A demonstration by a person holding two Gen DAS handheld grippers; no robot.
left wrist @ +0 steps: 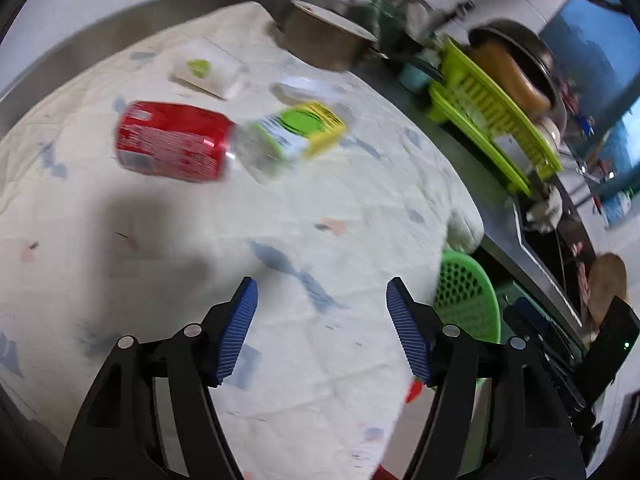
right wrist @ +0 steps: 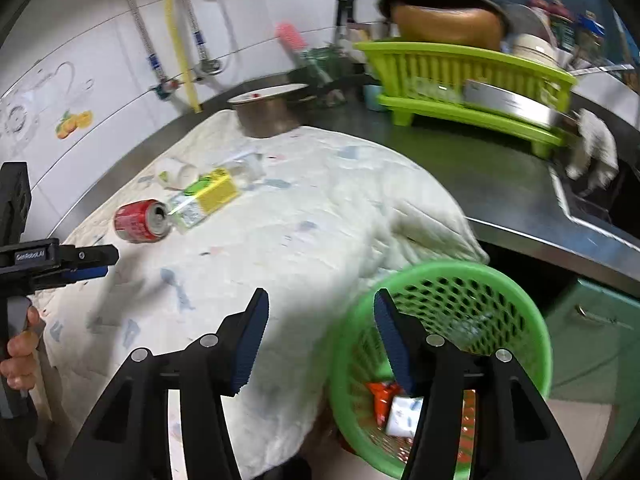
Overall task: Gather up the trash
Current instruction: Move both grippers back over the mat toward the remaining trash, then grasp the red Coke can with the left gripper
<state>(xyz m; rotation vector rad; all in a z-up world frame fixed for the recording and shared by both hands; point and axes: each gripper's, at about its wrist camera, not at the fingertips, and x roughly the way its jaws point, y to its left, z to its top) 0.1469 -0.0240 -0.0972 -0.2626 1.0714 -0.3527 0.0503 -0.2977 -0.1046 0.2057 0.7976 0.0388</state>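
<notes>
Stainless steel runs along the counter (right wrist: 460,148), and a pale quilted cloth (left wrist: 280,220) with faint blue and pink marks is spread over most of it. White tiled wall (right wrist: 100,40) stands behind, with pipes and a yellow hose hanging down. A lime-green dish rack (right wrist: 460,76) holds a dark pan and bowls, and a metal pot (right wrist: 266,114) covered by a plate sits at the cloth's far edge.

On the cloth lies the trash: a red soda can (left wrist: 174,142) on its side, its opened top touching a clear plastic bottle (left wrist: 288,136) with a green and yellow label, also lying flat. Just beyond them sit a white cup (left wrist: 208,70) with a green mark and a crumpled clear wrapper (left wrist: 304,90). A green mesh basket (right wrist: 520,320) stands below the counter's edge and already holds a red-orange packet (right wrist: 380,398) and a white packet (right wrist: 402,418).

The left gripper (left wrist: 322,312) hovers over bare cloth, jaws spread and empty, the can and bottle well ahead of it. The right gripper (right wrist: 320,332) is likewise spread and empty, one finger above the cloth's edge and the other above the basket, with the can far off to its upper left. In the right wrist view a person's hand (right wrist: 18,356) grips the left tool's handle.
</notes>
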